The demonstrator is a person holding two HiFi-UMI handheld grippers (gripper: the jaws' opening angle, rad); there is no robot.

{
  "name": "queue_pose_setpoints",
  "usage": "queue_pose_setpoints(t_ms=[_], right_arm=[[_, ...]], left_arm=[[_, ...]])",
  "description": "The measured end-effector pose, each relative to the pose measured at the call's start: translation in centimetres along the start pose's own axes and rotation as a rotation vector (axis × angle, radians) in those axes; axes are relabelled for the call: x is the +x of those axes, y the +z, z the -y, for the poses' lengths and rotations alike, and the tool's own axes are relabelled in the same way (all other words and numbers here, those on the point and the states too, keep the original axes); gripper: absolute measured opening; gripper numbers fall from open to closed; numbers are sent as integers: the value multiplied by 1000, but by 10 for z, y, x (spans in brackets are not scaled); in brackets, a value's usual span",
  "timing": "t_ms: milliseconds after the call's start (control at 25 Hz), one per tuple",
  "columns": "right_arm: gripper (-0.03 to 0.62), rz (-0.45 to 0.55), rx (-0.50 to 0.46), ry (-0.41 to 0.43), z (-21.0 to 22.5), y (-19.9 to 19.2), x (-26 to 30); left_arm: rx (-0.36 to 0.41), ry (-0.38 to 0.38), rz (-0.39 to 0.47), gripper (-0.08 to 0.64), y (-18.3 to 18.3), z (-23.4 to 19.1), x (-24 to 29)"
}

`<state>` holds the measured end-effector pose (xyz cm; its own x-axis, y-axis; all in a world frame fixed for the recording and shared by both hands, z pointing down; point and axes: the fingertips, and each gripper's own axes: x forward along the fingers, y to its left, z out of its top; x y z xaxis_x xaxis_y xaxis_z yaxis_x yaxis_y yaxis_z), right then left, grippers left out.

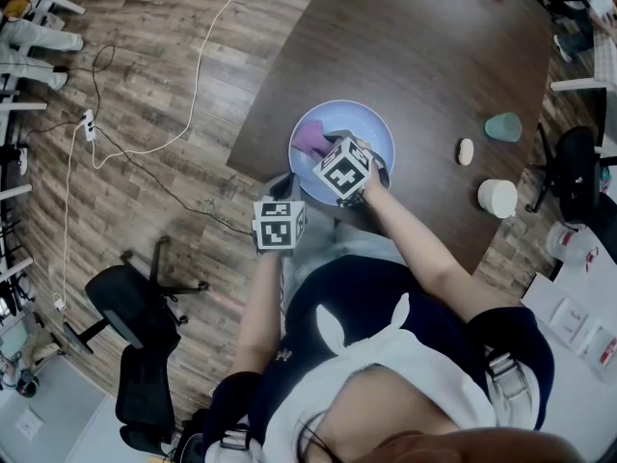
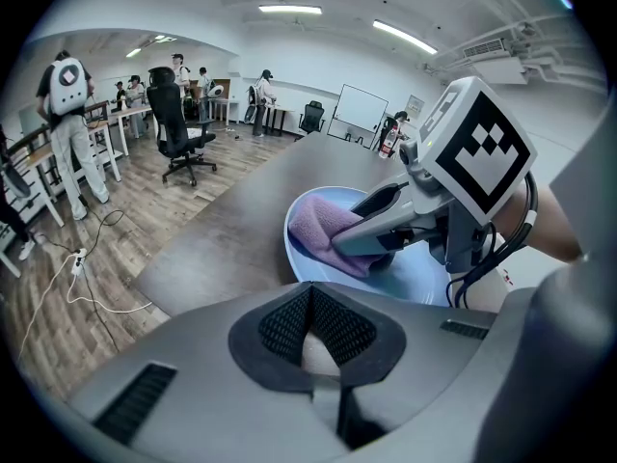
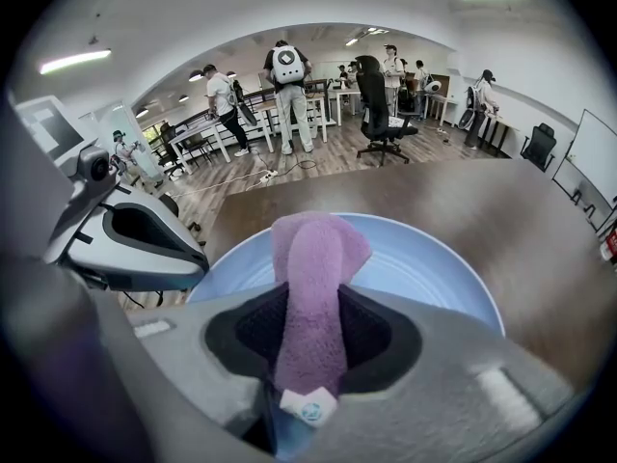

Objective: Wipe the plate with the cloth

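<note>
Two dark mesh pads of the right gripper (image 3: 310,302) are clamped on a lilac terry cloth (image 3: 313,258). The cloth runs lengthwise between them, and its small white label (image 3: 307,408) lies at the near end. The far end of the cloth bulges past the jaw tips and rests in the round pale-blue plate (image 3: 424,268), toward its left half in the head view. The gripper's marker cube hangs over the plate's middle there.

Pads of the left gripper (image 2: 308,292) meet at their tips, right at the plate's near rim. A pale patch shows between them further back. Whether they pinch the rim cannot be told. In its view the right gripper leans in from the right, over the cloth.

Under the plate lies a dark brown curved table (image 1: 424,56), and the plate sits near the edge closest to the person. Well apart to the right stand a teal cup (image 1: 502,126), a small cream oval piece (image 1: 466,150) and a white round container (image 1: 497,198).

Beyond the table, on the wood-plank floor (image 1: 145,85), a white cable (image 1: 207,56) trails. A black office chair (image 1: 135,307) stands to the person's left.
</note>
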<state>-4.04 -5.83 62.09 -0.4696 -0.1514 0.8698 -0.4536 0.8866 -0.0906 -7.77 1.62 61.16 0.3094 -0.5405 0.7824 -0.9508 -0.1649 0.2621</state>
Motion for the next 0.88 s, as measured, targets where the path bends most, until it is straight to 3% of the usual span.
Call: queue_pose_setpoints(t_ms=[880], right_arm=[[135, 6, 60, -57, 32, -8, -9]], left_arm=[[-4, 2, -1, 5, 1, 1, 0]])
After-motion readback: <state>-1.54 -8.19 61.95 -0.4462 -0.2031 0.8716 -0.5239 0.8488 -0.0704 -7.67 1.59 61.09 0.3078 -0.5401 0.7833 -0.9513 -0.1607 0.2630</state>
